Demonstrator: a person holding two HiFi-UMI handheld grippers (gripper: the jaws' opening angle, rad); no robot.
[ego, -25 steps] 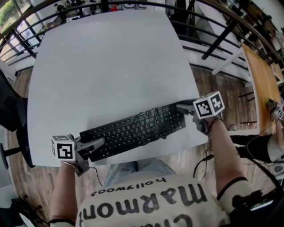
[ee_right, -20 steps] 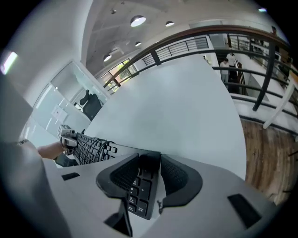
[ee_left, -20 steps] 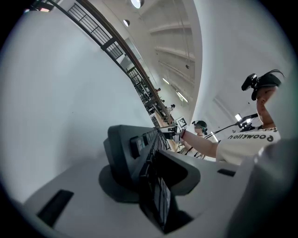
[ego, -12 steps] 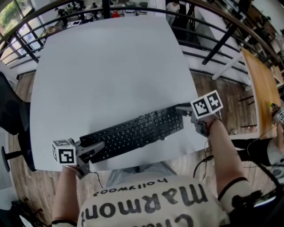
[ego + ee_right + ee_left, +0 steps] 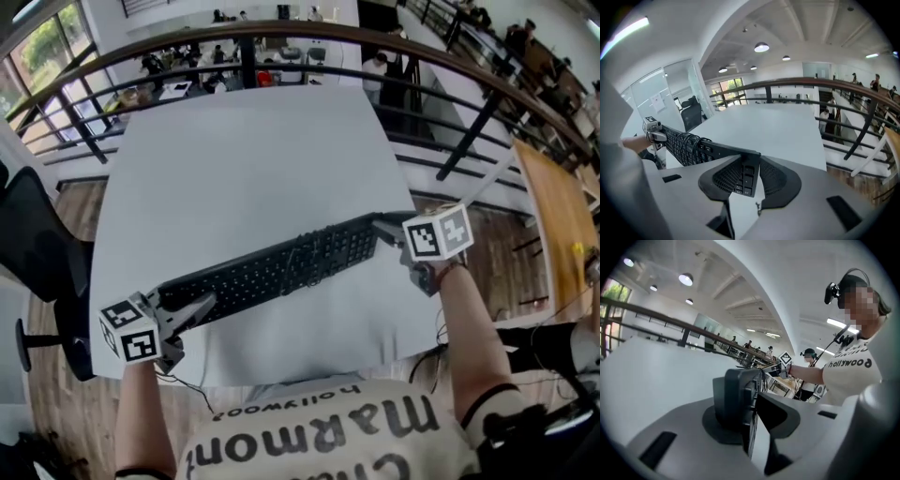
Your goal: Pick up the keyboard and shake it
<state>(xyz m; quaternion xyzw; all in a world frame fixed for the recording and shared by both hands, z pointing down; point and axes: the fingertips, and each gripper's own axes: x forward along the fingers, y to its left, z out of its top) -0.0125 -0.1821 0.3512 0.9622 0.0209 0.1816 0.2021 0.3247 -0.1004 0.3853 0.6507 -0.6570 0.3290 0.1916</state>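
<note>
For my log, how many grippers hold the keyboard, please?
2: left gripper on the keyboard's left end, right gripper on its right; their jaws just closed further on it.

Open table beyond keyboard, railing past far edge

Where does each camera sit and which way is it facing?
Head view: on the person's head, facing steeply down at the table and keyboard; forearms, shirt, left gripper and right gripper show.
Left gripper view: on the left gripper, facing along the keyboard toward the right gripper; the person's shirt shows.
Right gripper view: on the right gripper, facing along the keyboard toward the left gripper and railing; left hand shows.
Shared: both gripper views show their own jaws, just closing further, clamped on a keyboard end.
</note>
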